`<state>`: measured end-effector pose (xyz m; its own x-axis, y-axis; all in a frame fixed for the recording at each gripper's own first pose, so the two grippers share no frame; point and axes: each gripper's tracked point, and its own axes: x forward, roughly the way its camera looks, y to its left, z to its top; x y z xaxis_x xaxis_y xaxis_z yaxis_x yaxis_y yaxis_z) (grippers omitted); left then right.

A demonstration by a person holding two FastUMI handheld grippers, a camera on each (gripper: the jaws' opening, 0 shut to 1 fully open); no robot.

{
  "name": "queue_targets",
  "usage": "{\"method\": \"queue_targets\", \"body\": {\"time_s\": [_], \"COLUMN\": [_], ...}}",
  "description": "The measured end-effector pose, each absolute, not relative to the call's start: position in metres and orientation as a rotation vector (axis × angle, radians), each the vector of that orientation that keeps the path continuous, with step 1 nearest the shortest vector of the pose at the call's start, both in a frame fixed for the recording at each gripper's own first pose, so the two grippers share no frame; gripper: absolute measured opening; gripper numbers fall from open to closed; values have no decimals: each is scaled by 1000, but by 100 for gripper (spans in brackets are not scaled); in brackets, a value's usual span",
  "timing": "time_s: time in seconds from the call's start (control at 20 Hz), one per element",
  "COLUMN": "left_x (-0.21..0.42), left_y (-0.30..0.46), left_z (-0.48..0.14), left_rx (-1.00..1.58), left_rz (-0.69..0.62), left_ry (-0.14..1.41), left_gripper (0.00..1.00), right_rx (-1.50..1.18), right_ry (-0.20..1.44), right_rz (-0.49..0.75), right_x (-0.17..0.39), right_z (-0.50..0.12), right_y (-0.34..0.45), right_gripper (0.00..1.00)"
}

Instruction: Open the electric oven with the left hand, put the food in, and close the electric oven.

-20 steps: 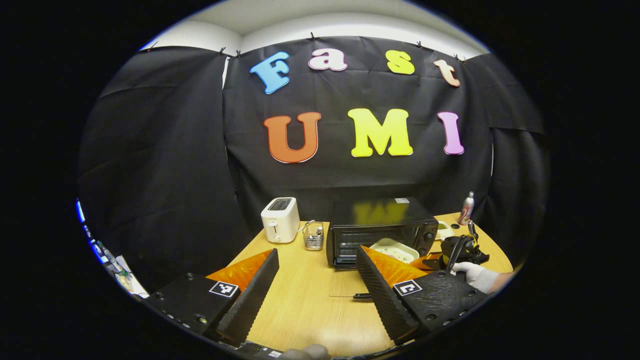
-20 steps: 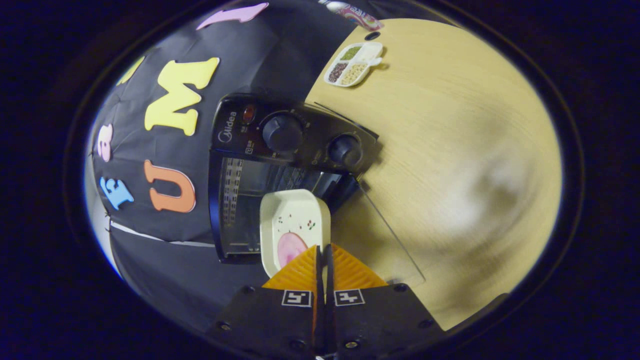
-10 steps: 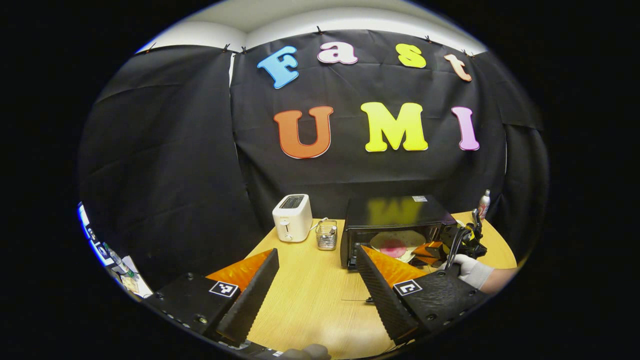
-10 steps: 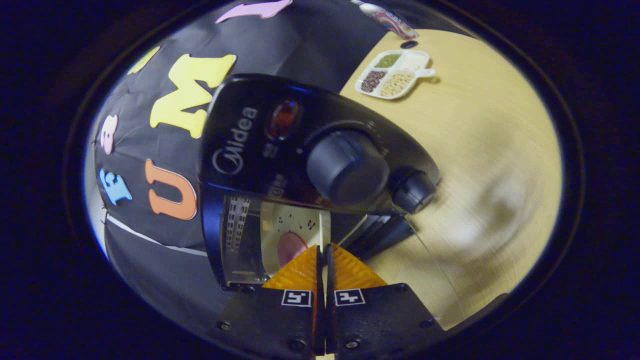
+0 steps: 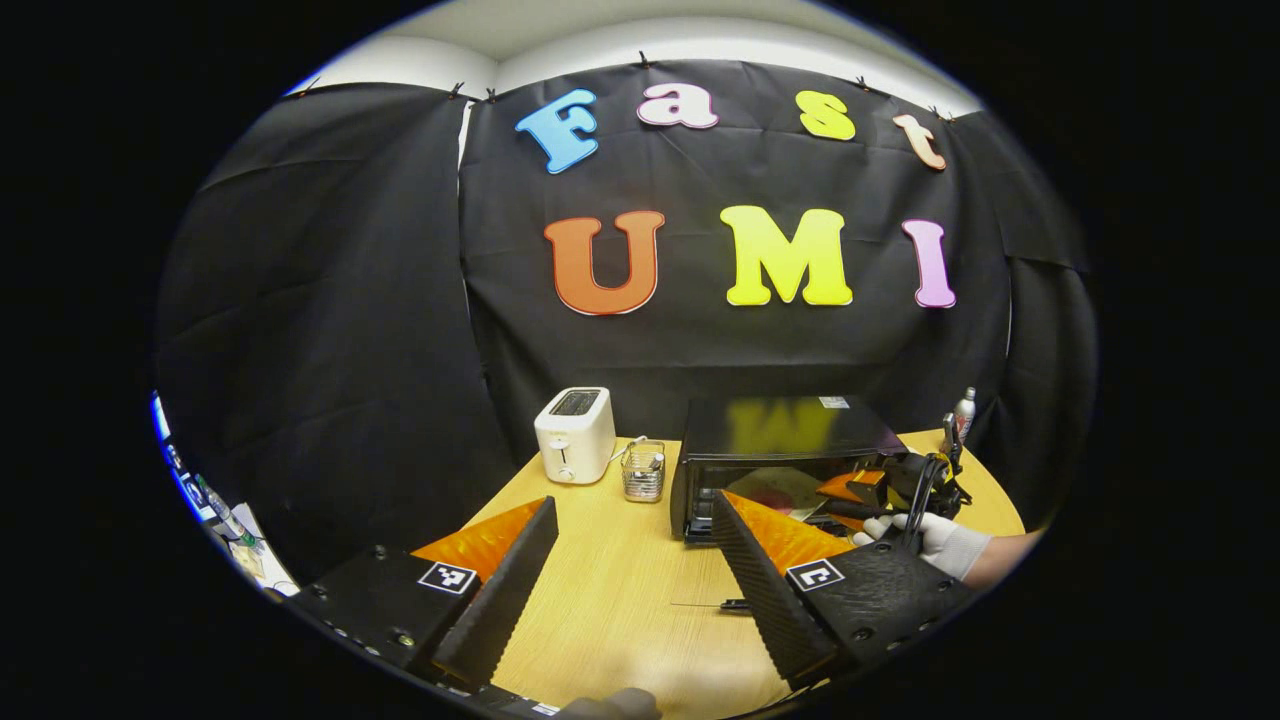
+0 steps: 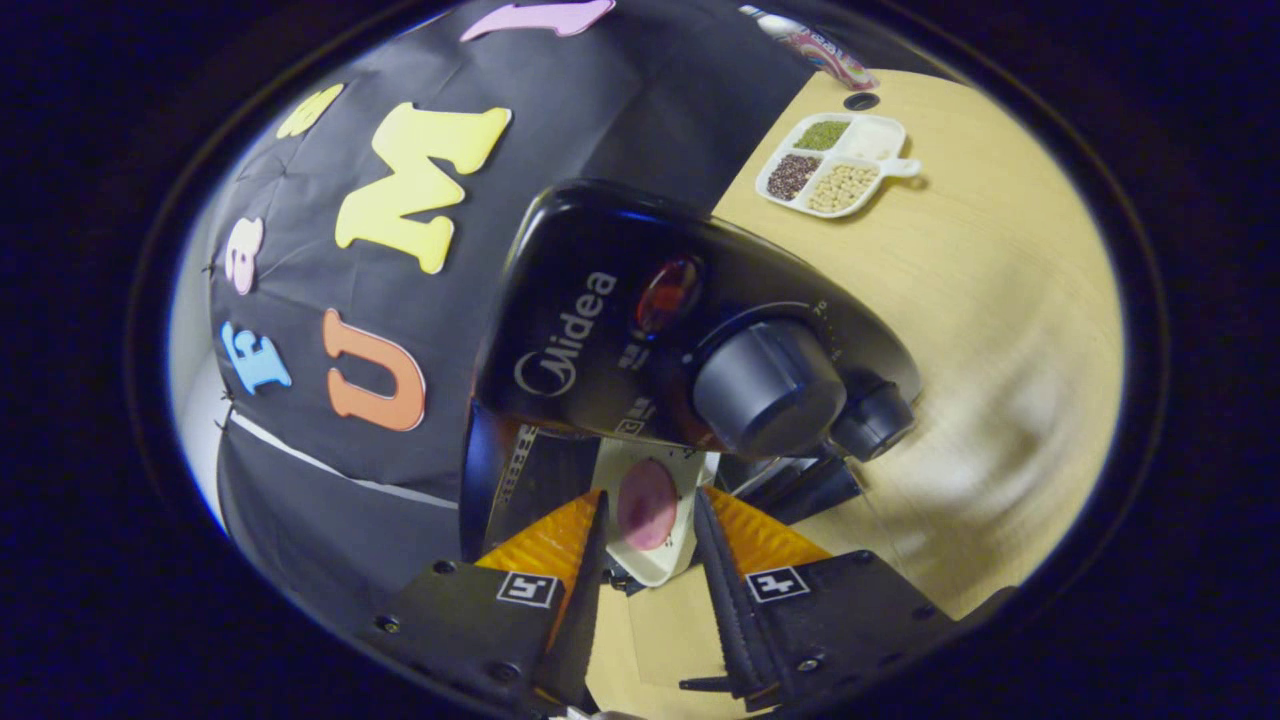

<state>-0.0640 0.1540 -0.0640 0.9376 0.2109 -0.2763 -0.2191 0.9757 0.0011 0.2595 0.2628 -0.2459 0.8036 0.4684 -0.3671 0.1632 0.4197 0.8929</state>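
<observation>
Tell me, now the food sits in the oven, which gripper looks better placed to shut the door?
Probably the left. The left gripper is open and empty, with the lowered door's handle close by it. The right gripper is open around the food dish at the oven mouth and must withdraw first.

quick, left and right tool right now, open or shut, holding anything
Left tool: open, holding nothing, over the table.
Right tool: open, fingers either side of the dish at the oven mouth, not gripping it.
</observation>
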Motion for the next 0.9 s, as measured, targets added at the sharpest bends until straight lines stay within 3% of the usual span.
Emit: {"method": "queue_targets", "body": {"time_s": [0.05, 0.1, 0.15, 0.2, 0.3, 0.35, 0.4, 0.9], "left_x": [-66, -66, -68, -68, -68, -67, -65, -46], "left_y": [154, 154, 154, 153, 149, 147, 144, 99], "left_z": [-65, -67, -70, -70, -74, -77, -80, -127], "left_rx": [-27, -27, -29, -30, -25, -27, -32, -47], "left_rz": [220, 217, 213, 206, 189, 177, 167, 31], "left_ry": [276, 277, 278, 271, 261, 259, 257, 260], "left_gripper": [97, 97, 97, 97, 97, 97, 97, 97], "right_rx": [1147, 1150, 1143, 1129, 1059, 1009, 951, 492], "right_ry": [637, 633, 627, 617, 593, 577, 562, 413], "right_rz": [211, 215, 224, 232, 244, 240, 240, 104], "right_x": [257, 253, 249, 243, 231, 224, 216, 133], "right_z": [-242, -239, -233, -227, -215, -209, -204, -165], "right_y": [261, 259, 257, 254, 245, 238, 231, 128], "right_gripper": [53, 53, 65, 59, 79, 77, 86, 94]}}
